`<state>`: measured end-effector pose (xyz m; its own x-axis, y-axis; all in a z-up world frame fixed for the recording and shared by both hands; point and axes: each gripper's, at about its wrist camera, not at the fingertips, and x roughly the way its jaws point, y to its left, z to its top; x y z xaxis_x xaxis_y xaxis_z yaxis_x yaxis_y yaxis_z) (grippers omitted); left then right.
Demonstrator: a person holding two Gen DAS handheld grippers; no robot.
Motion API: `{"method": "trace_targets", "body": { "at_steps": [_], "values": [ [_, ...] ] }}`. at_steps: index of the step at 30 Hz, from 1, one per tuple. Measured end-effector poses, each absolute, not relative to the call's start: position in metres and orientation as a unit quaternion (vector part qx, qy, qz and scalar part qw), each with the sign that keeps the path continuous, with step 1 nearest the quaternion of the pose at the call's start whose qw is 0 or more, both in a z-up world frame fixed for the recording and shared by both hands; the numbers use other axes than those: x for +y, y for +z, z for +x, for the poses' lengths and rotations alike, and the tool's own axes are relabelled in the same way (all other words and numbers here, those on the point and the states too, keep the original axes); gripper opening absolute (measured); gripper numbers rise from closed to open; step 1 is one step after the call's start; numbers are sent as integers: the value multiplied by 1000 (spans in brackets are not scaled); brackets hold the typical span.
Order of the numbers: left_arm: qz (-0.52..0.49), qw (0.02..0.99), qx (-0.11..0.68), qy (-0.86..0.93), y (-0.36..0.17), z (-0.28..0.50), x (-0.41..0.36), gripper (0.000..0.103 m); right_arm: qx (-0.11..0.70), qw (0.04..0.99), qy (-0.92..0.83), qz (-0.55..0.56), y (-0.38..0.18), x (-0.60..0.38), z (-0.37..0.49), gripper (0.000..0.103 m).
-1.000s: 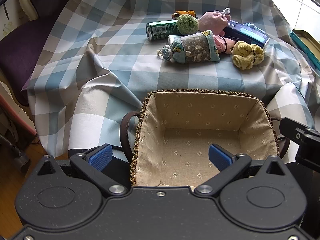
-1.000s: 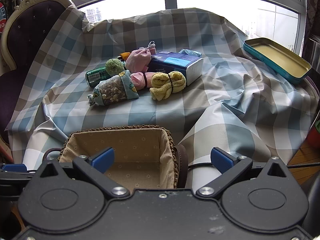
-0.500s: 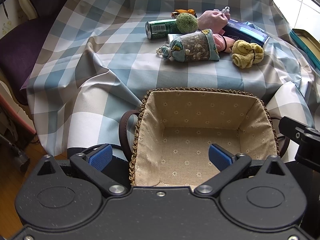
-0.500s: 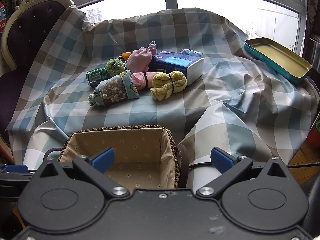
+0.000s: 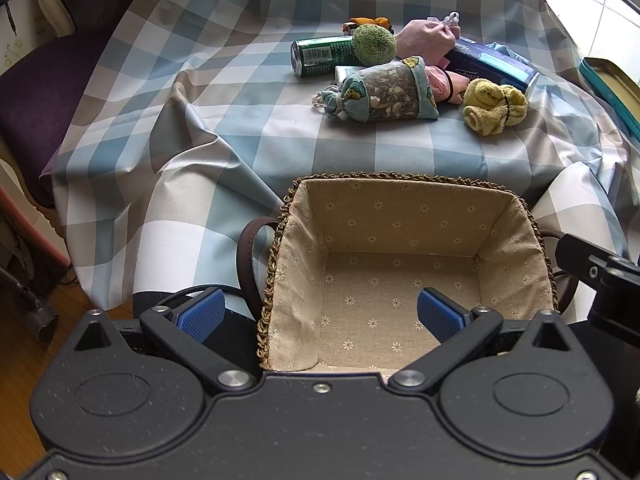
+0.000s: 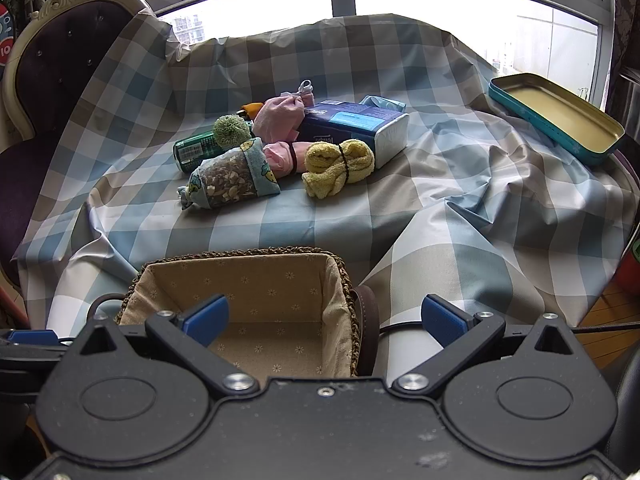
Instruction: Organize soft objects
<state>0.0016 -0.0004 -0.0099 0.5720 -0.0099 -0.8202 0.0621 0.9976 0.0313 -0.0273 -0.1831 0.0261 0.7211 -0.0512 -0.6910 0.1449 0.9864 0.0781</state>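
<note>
Hovered over empty basket point(image 5: 400, 216) with left gripper point(image 5: 320, 314) and right gripper point(image 6: 326, 318) spread wide — best reached next for yellow towel roll point(image 6: 340, 168), pinched mid-bundle.

right gripper point(image 6: 323, 316) hanging wide open over basket point(image 6: 240, 266); yellow towel roll point(image 6: 339, 168) lying beside tissue pack point(image 6: 356, 125).

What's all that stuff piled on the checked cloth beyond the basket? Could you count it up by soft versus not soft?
Soft: 5 - yellow towel roll, patterned pouch, green pom-pom, pink pouch, pink roll
Not soft: 2 - green can, tissue pack
Unclear: 1 - orange item, mostly hidden
Total: 8
</note>
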Motion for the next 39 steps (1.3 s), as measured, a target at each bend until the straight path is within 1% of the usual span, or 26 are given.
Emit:
{"method": "trace_targets", "body": {
  "at_steps": [11, 17, 22, 26, 32, 39],
  "values": [
    [22, 888, 459, -24, -8, 0, 0, 100, 370, 925, -53, 63, 26, -183, -27, 103],
    [12, 901, 433, -34, 2, -1, 4, 99, 367, 927, -54, 63, 27, -183, -26, 103],
    [-15, 909, 415, -42, 12, 6, 12, 99, 349, 933, -61, 58, 33, -184, -23, 103],
    [-28, 911, 409, -43, 18, 19, 17, 99, 327, 941, -62, 52, 41, -185, -16, 103],
    [-8, 920, 389, -49, 25, 46, 15, 99, 297, 951, -66, 50, 53, -187, 6, 103],
    [-18, 915, 398, -69, 17, 83, 12, 99, 295, 951, -70, 59, 51, -190, 41, 103]
  ]
}}
